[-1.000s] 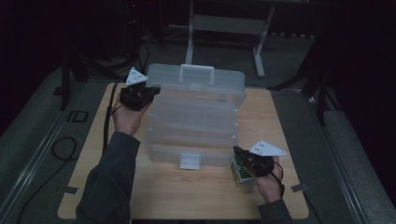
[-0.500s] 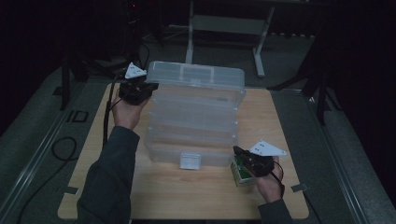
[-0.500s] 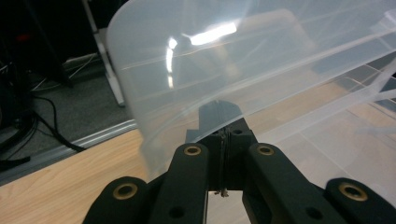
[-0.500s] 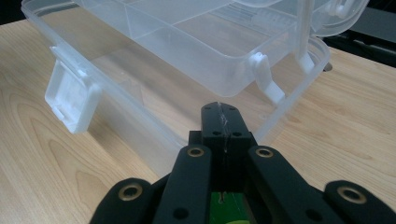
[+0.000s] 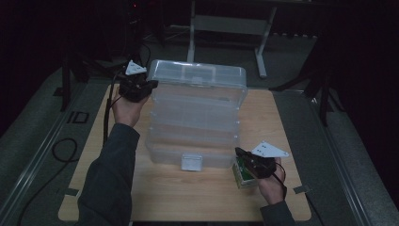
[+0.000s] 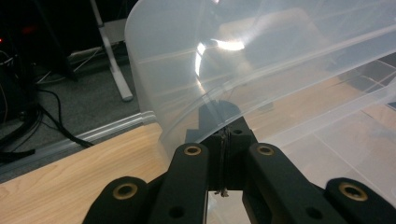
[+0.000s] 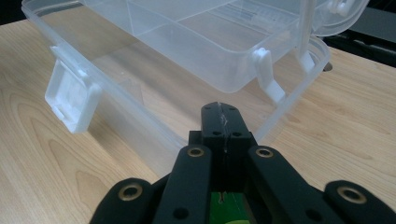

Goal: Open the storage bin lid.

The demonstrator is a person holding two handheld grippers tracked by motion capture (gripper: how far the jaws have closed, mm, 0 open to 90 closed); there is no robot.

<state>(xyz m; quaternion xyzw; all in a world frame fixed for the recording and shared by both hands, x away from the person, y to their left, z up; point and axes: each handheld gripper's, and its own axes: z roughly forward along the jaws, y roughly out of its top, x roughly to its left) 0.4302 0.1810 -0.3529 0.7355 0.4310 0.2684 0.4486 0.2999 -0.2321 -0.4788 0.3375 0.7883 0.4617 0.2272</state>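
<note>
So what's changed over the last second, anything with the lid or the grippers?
The left gripper, shut on the lid's corner, swung the clear lid a little further up and back. The right gripper stayed shut on the green box beside the bin.
</note>
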